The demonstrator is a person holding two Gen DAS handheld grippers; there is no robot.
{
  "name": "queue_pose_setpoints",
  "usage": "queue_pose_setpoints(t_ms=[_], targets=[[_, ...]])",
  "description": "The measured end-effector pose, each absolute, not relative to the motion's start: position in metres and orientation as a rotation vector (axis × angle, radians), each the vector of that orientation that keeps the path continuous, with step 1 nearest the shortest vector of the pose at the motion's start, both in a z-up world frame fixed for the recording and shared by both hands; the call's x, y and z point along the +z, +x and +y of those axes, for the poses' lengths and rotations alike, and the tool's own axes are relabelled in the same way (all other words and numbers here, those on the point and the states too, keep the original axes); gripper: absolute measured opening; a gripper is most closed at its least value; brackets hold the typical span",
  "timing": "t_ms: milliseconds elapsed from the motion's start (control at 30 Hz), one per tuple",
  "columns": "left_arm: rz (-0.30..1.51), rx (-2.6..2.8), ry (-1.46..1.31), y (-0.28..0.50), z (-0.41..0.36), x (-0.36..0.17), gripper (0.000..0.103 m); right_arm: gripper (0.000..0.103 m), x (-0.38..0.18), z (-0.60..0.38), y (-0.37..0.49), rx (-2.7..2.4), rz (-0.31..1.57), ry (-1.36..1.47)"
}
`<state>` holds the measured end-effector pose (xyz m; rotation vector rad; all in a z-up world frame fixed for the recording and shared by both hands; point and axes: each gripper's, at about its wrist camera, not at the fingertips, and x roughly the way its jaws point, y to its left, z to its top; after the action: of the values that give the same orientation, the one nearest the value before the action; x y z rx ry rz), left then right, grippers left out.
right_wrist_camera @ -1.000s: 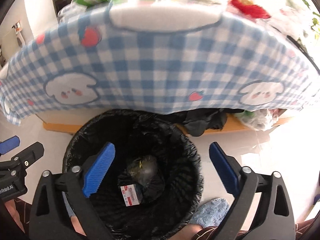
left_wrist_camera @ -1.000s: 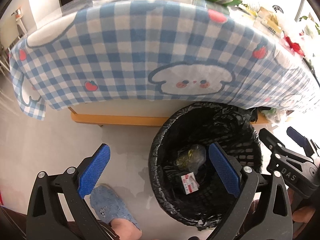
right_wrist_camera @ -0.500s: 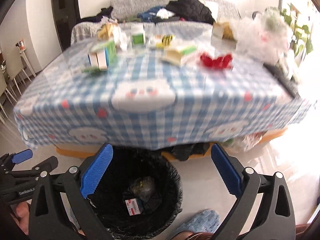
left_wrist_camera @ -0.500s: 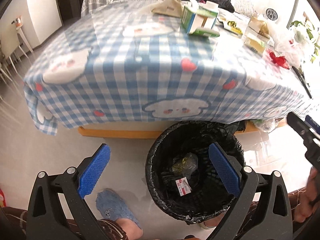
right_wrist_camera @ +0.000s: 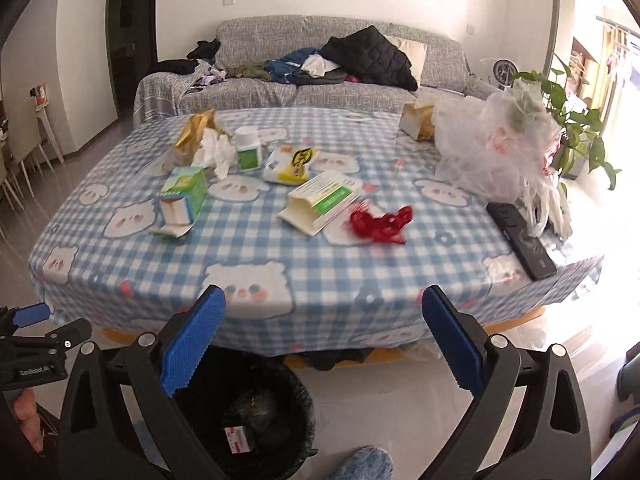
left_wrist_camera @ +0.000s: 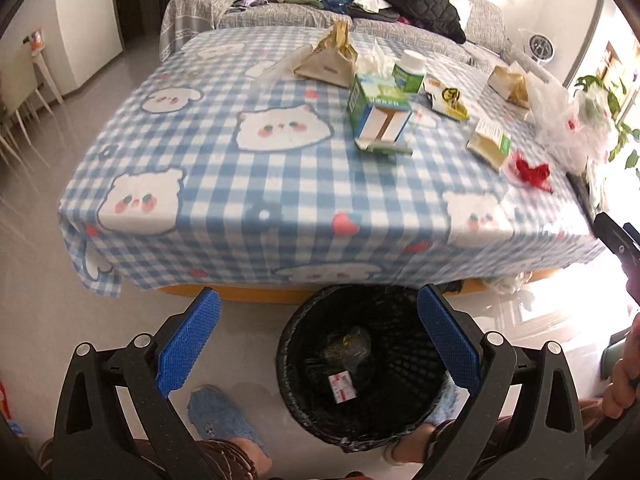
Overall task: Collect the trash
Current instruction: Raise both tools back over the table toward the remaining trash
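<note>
Littered checked tablecloth [right_wrist_camera: 248,256], sofa [right_wrist_camera: 256,92] behind

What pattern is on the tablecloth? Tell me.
The tablecloth is blue-and-white check with white cartoon animal faces and small red strawberries; the right wrist view shows it best.

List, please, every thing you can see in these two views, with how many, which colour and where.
Tablecloth: 1, blue-white check, over the table.
Bin: 1, black, on the floor before the table; some trash inside.
Open carton: 1, green-white, table left.
Flat box: 1, cream-green, table middle.
Red scrap: 1, red, beside the flat box.
Bottle: 1, white-green, behind the carton.
Yellow packet: 1, right of the bottle.
Remote: 1, black, table right edge.
Plastic bag: 1, clear, table right.
Sofa: 1, grey, behind, clothes on it.
Slippers: 2, blue, on the person's feet.
Left gripper: open, empty.
Right gripper: open, empty.
</note>
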<state>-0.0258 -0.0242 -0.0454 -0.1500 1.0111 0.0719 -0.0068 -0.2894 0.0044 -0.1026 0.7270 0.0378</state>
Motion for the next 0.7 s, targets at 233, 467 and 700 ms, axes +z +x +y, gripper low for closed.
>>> queue_pose_setpoints(t_ms=[233,467,700], targets=[[0.994,0.069,-0.135,0.007,-0.034,-0.027,0.096,0.095,0.012,-0.311,0.028,0.011,0.725,-0.107],[0.988,0.076,-0.091,0.051,-0.047,-0.018,0.096,0.095,-0.002,-0.326,0.061,0.005,0.750,-0.083],[0.999,0.078,-0.054,0.098,-0.060,-0.022,0.096,0.095,-0.023,-0.344,0.089,-0.016,0.786,-0.048]])
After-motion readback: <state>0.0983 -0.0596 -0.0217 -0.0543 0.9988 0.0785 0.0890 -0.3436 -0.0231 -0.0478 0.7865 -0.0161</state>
